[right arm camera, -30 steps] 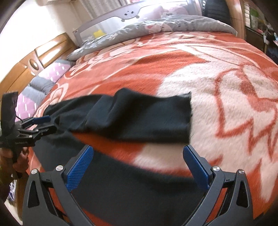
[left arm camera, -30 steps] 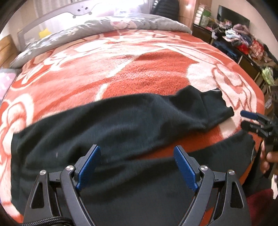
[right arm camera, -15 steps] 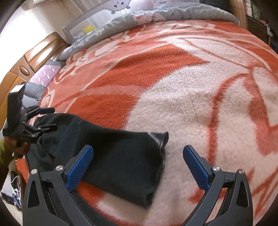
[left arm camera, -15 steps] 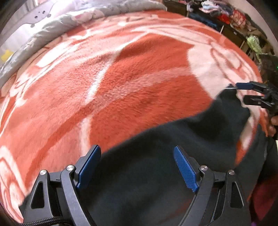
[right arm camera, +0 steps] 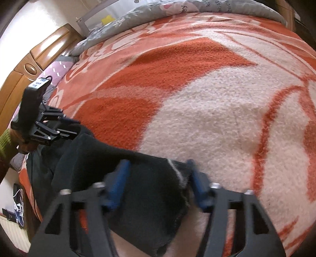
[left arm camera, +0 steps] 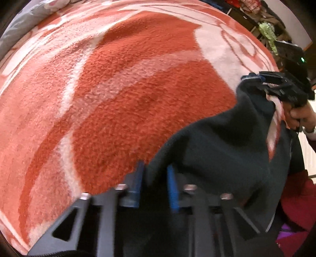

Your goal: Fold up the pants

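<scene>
Black pants (left arm camera: 223, 146) lie on an orange and white blanket (left arm camera: 122, 83). In the left wrist view my left gripper (left arm camera: 155, 178) has its blue pads close together, pinching a fold of the pants' upper edge. My right gripper (left arm camera: 254, 79) shows at the right on the far leg end. In the right wrist view my right gripper (right arm camera: 158, 174) straddles the leg hem of the pants (right arm camera: 142, 178), pads partly closed with cloth between them. My left gripper (right arm camera: 65, 128) shows at the left on the pants.
The blanket (right arm camera: 207, 98) covers the bed. A grey floral quilt (right arm camera: 177, 11) and a wooden headboard (right arm camera: 29, 67) are at the far end. Cluttered shelves (left arm camera: 264, 25) stand beyond the bed's right side.
Both grippers dropped onto the upper pant leg and closed from wide open. The left now pinches the cloth edge; the right has narrowed around the hem.
</scene>
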A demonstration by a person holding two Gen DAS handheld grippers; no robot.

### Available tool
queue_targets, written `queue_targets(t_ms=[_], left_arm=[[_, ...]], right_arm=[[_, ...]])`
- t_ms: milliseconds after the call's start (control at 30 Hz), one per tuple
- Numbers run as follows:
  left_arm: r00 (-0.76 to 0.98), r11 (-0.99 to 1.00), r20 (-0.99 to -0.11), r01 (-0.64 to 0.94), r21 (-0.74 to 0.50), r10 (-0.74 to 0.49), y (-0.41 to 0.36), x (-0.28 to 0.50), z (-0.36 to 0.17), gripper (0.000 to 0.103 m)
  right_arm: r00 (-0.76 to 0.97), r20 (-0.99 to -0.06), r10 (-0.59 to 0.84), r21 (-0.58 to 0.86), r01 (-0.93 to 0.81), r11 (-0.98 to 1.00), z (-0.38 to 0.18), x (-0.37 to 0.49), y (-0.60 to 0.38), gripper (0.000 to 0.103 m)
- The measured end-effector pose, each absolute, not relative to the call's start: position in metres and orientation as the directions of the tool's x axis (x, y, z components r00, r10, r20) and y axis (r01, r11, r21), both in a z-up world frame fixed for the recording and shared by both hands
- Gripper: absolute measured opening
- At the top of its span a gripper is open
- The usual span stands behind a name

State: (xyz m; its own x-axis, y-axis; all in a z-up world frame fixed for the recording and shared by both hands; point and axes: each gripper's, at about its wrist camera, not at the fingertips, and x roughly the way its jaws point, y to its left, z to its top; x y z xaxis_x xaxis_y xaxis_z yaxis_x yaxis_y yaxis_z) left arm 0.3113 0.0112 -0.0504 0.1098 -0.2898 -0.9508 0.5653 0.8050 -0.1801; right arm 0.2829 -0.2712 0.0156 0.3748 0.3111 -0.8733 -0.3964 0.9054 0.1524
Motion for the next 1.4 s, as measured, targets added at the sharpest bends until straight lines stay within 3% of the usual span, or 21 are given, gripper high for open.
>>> queue_targets(t_ms=[67,333,633,1400], left_arm=[[0.140,0.811,-0.948,0.563,-0.162,-0.287,0.014,0.303,-0.044,0.007],[0.284,0.851,-0.904,0.506,-0.142,-0.320,0.025,0.249,0.007,0.005],[0.360,0.883,-0.871,0.443,-0.154,-0.333,0.025,0.176,0.029,0.005],[0.373,0.887,-0.853,0.418,-0.197,-0.365,0.011,0.063,0.020,0.005]], right_arm=[[0.385,-0.865,0.320,0.167,-0.380,0.910,0.022,0.286,-0.280,0.011],[0.483,-0.783,0.391,0.197,-0.404,0.893,0.070,0.273,-0.310,0.009],[0.460,-0.713,0.529,0.195,-0.594,0.780,0.090,0.204,-0.308,0.009],[0.370,-0.835,0.408,0.016,-0.724,0.689,0.062,0.092,-0.315,0.008]])
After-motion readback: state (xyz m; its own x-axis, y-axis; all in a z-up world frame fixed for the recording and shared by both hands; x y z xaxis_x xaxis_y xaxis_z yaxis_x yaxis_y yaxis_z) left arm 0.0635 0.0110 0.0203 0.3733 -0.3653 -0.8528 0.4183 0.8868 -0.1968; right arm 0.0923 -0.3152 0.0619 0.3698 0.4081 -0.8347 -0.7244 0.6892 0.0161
